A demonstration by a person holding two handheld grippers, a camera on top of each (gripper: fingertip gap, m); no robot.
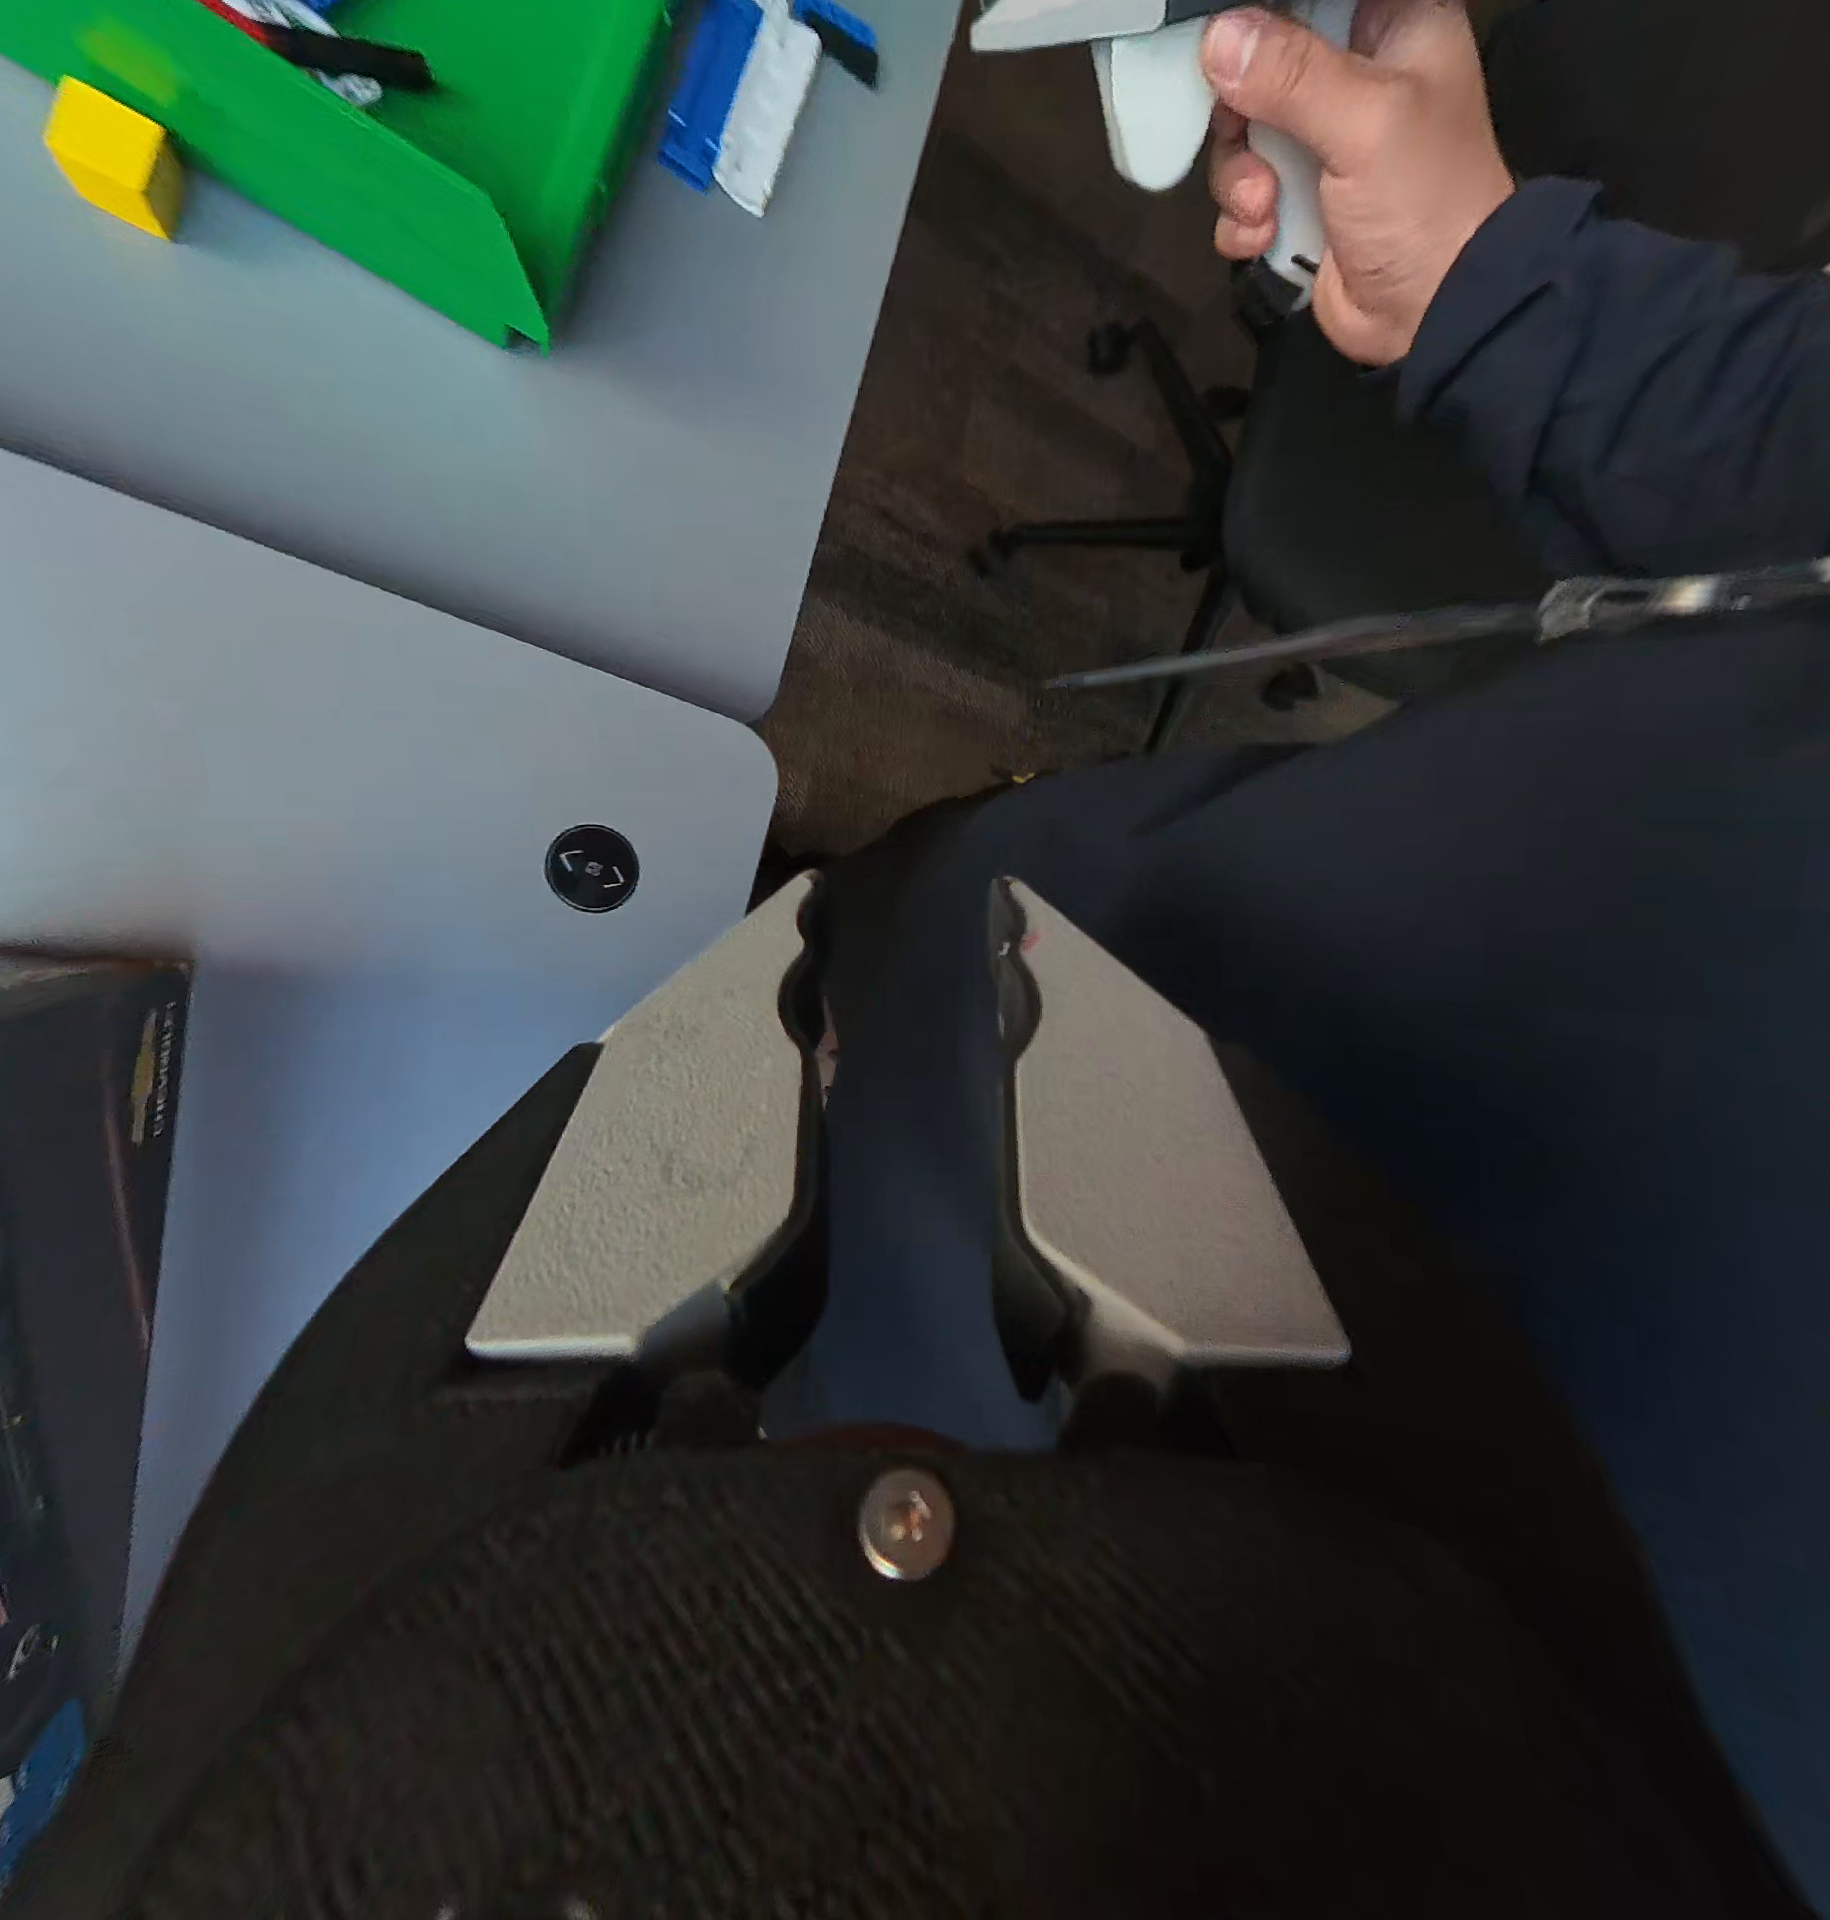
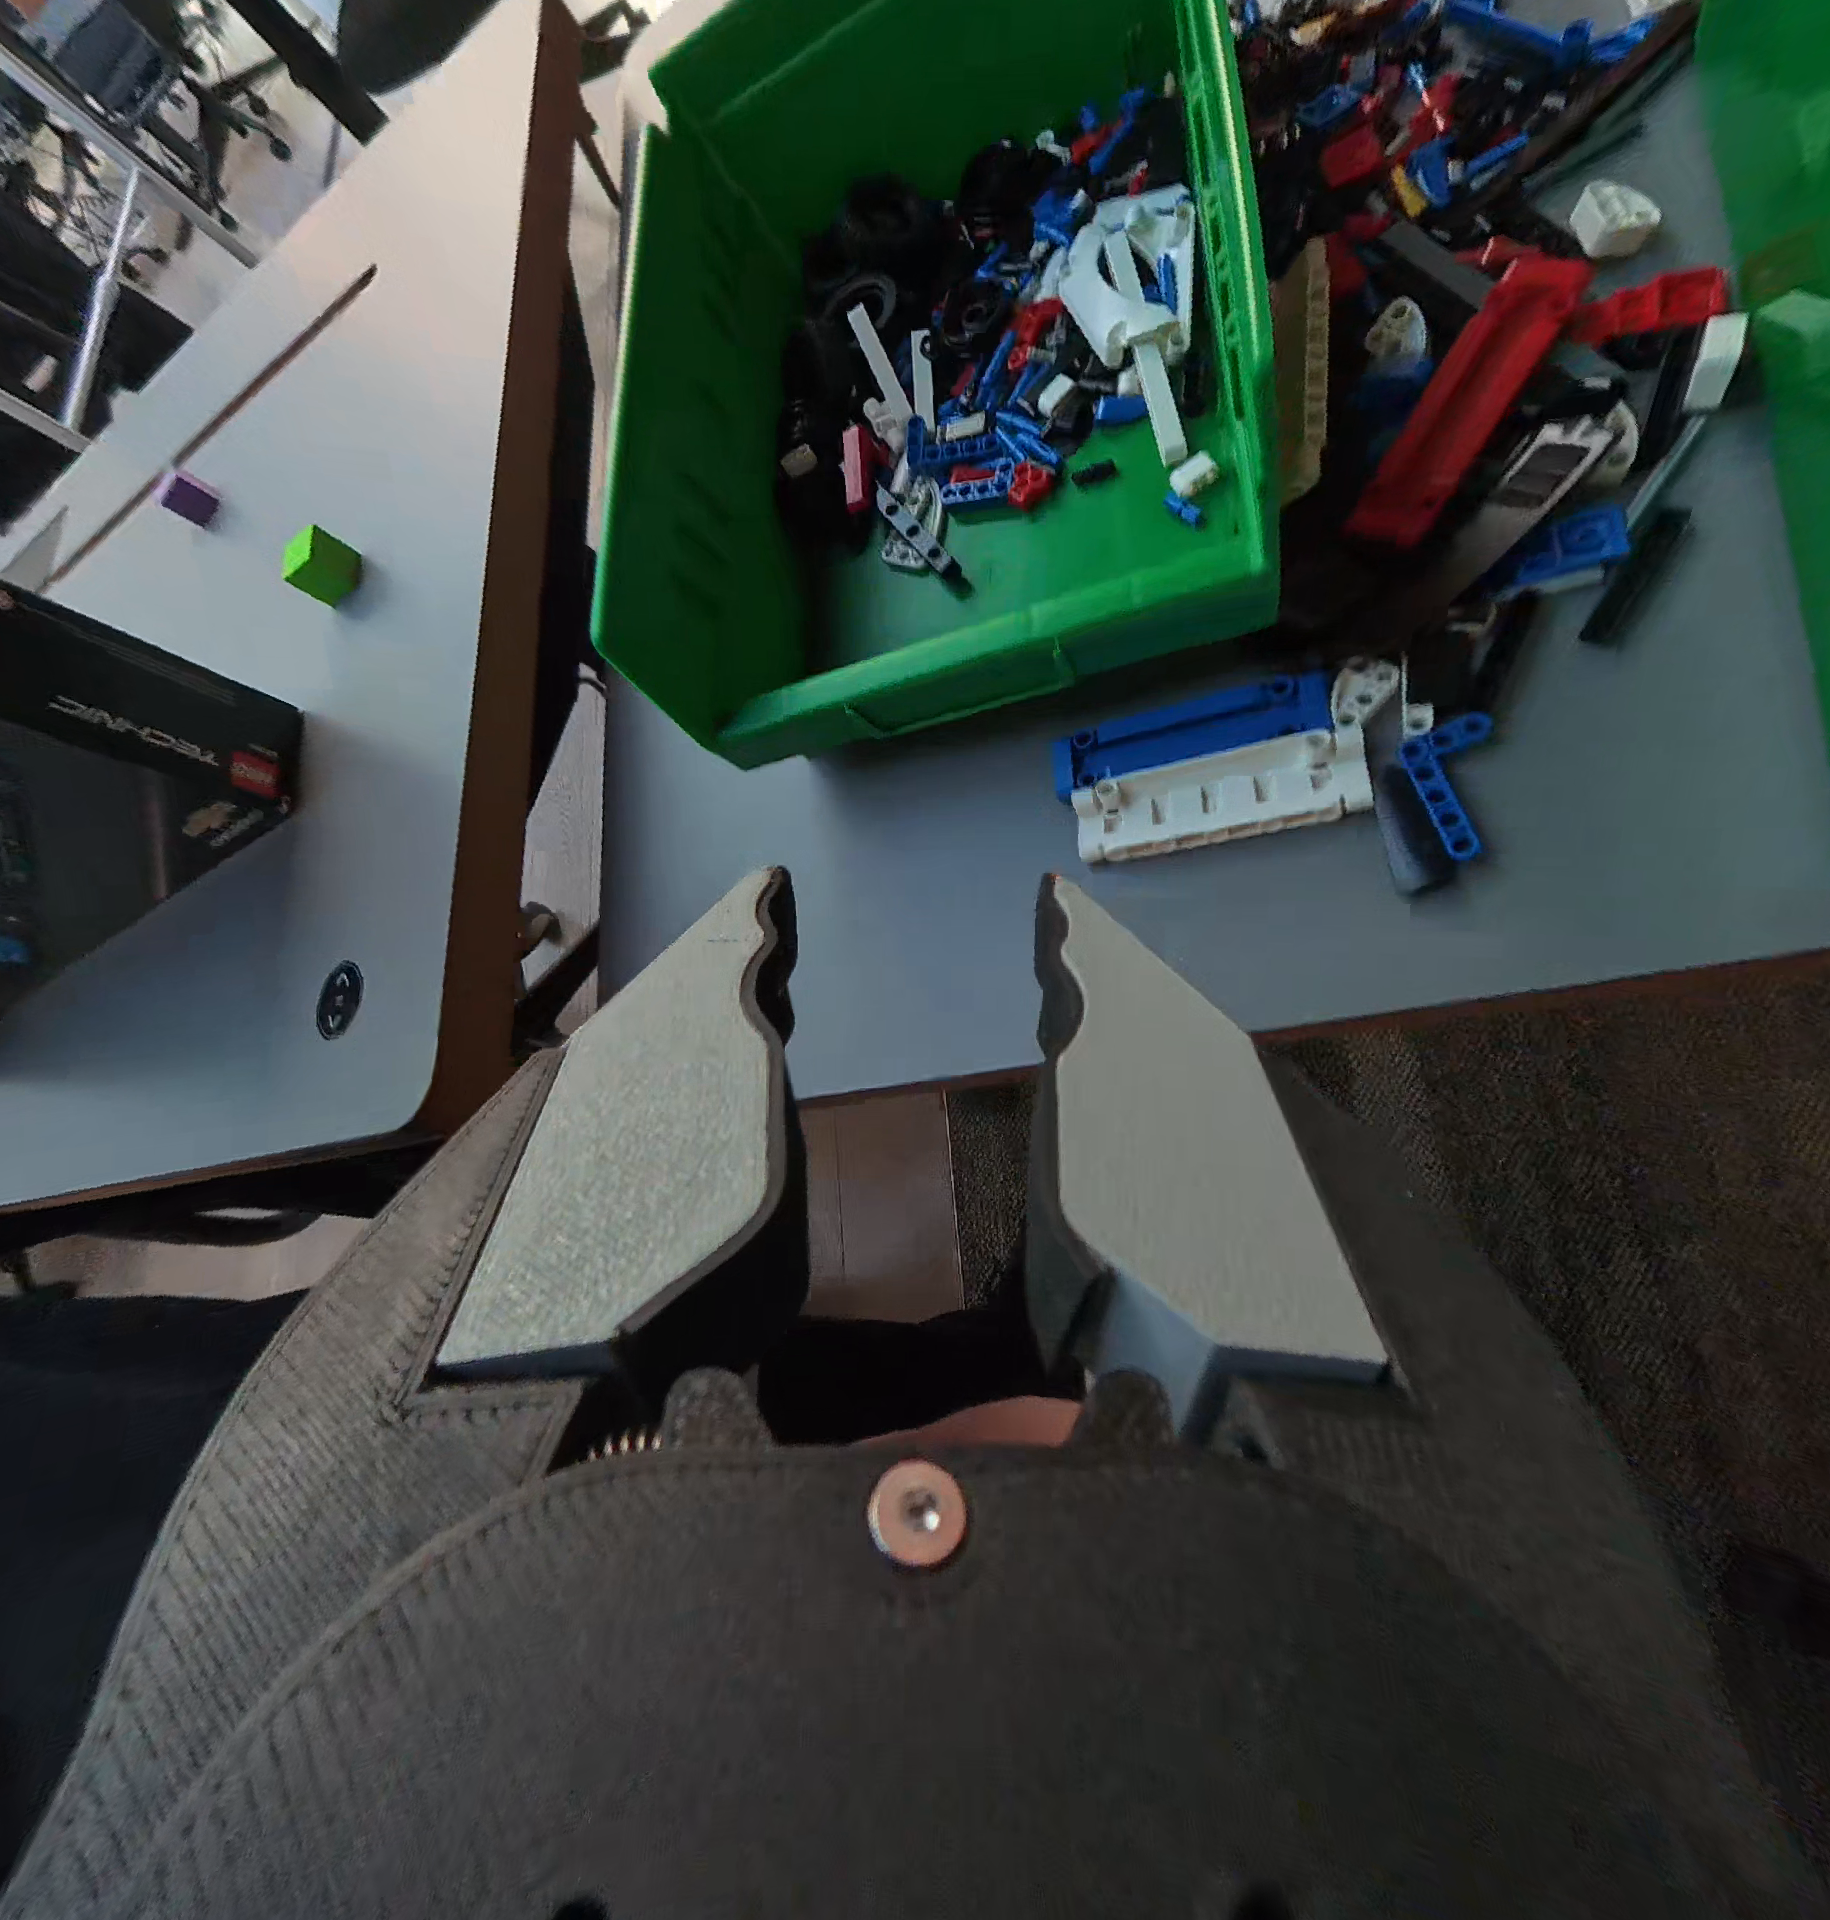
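Left gripper (image 1: 906, 883) spread, nothing held; right gripper (image 2: 911, 878) spread wider, bare.

Count of items showing across both wrist views

Two grippers are showing: left gripper (image 1: 906, 883) and right gripper (image 2: 911, 878), both with jaws apart and nothing between them. Two grey tables (image 2: 890, 883) are sitting side by side. Two green bins are standing on the farther one: one bin (image 2: 682, 468) holding loose building bricks, too many to count, and a second (image 2: 1804, 468) at the right edge. Three small cubes: yellow (image 1: 111, 156), green (image 2: 321, 563), purple (image 2: 189, 496). One black box (image 2: 111, 748). One hand (image 1: 1347, 156) is gripping a white handle.
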